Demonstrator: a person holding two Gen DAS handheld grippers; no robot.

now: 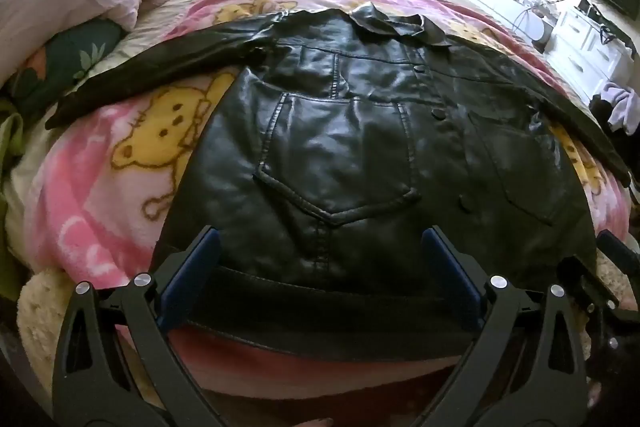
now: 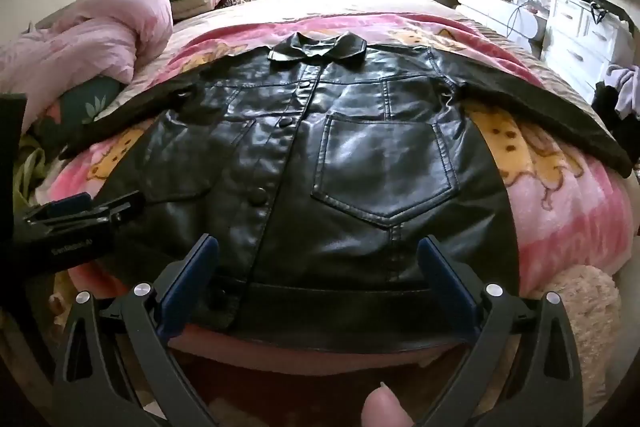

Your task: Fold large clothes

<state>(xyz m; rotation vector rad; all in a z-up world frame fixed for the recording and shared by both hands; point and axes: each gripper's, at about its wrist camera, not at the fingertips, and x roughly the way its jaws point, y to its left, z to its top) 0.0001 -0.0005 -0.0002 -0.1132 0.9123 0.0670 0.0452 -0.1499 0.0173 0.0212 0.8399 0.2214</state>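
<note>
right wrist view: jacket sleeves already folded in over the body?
No: the black leather jacket lies flat, front up, on the pink blanket, both sleeves spread outward to the sides.

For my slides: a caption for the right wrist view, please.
Open right claw above hem of black leather jacket spread on pink blanket.
</note>
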